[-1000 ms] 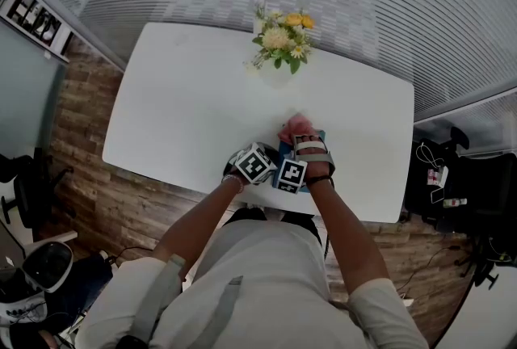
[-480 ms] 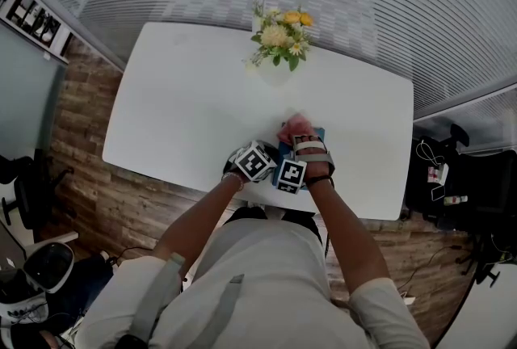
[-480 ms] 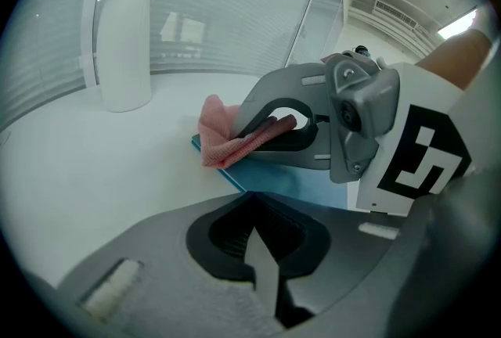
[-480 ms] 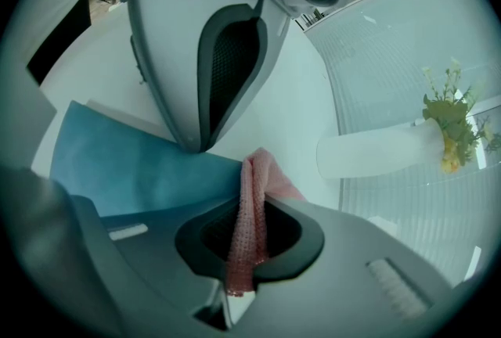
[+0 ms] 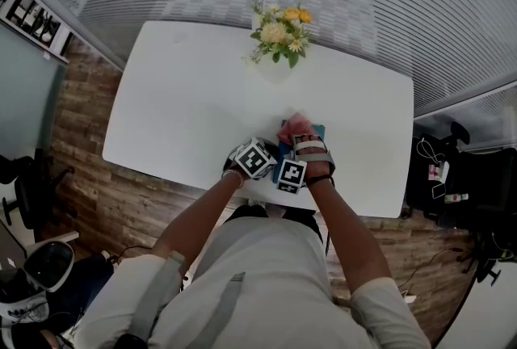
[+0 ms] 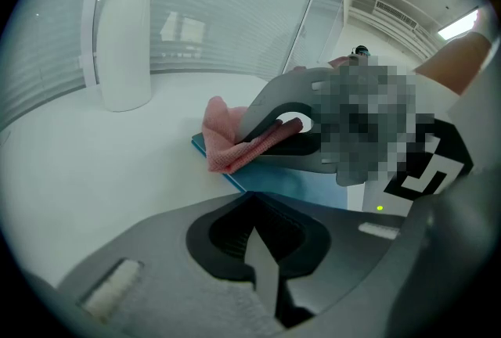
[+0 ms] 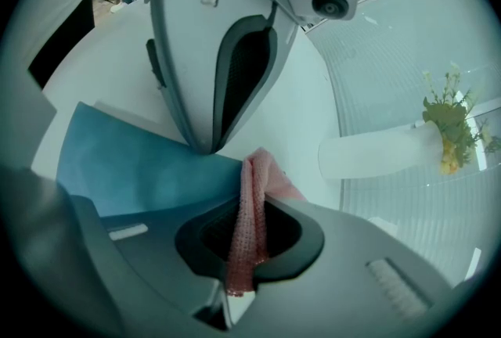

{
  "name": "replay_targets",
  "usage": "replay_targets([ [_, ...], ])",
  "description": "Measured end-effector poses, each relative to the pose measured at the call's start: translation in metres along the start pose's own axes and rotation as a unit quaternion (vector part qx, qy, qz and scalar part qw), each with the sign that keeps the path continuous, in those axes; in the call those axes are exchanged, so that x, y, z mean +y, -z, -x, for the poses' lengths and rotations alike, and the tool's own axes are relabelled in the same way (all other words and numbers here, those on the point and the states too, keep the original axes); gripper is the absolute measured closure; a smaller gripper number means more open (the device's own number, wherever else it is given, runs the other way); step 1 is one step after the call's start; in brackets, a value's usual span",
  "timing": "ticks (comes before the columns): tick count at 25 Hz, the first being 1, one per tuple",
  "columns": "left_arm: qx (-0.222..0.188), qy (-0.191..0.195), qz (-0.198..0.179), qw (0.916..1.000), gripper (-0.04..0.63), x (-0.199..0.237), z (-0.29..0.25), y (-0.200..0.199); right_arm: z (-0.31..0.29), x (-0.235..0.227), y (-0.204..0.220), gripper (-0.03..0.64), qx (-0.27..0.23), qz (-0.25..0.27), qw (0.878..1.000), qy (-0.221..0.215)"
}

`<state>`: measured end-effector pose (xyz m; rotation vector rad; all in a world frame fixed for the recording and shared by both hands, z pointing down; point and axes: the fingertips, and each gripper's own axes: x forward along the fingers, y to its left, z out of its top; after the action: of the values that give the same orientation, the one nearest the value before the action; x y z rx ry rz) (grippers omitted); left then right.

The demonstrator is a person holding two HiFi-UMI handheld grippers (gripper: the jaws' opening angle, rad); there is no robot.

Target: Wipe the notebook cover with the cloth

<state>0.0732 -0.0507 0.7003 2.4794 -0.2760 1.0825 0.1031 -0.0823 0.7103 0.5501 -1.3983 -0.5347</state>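
- Right gripper (image 7: 250,203) is pinching cloth (image 7: 254,172) over notebook (image 7: 133,164) near table's (image 5: 186,97) front edge.
- Left gripper (image 6: 249,199), jaws closed and empty, is sitting at notebook's edge.

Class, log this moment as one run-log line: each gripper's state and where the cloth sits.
left gripper: shut, tip at notebook edge | right gripper: shut on cloth | cloth position: on notebook corner

One table (image 5: 178,97), one vase of flowers (image 5: 277,48), one notebook (image 7: 133,172), one cloth (image 7: 250,211); two grippers, the left gripper (image 6: 262,282) and the right gripper (image 7: 235,301).
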Motion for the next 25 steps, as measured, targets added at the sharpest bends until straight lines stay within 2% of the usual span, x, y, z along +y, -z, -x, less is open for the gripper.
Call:
replay_targets([
  [10,0.002,0.003,0.002,1.0,0.6,-0.003,0.003,-0.001,0.012,0.001,-0.005,0.614,-0.011,-0.01,1.0,-0.011],
  [15,0.0,0.003,0.002,1.0,0.6,-0.003,0.002,-0.002,0.008,0.005,-0.002,0.614,-0.008,0.008,1.0,-0.003],
  [19,0.004,-0.001,0.002,1.0,0.6,-0.001,0.001,0.0,0.018,0.006,-0.008,0.614,-0.017,-0.009,1.0,-0.02],
  [25,0.007,-0.001,0.002,1.0,0.6,0.0,0.001,0.0,0.01,0.011,-0.003,0.614,-0.011,0.013,1.0,-0.004],
])
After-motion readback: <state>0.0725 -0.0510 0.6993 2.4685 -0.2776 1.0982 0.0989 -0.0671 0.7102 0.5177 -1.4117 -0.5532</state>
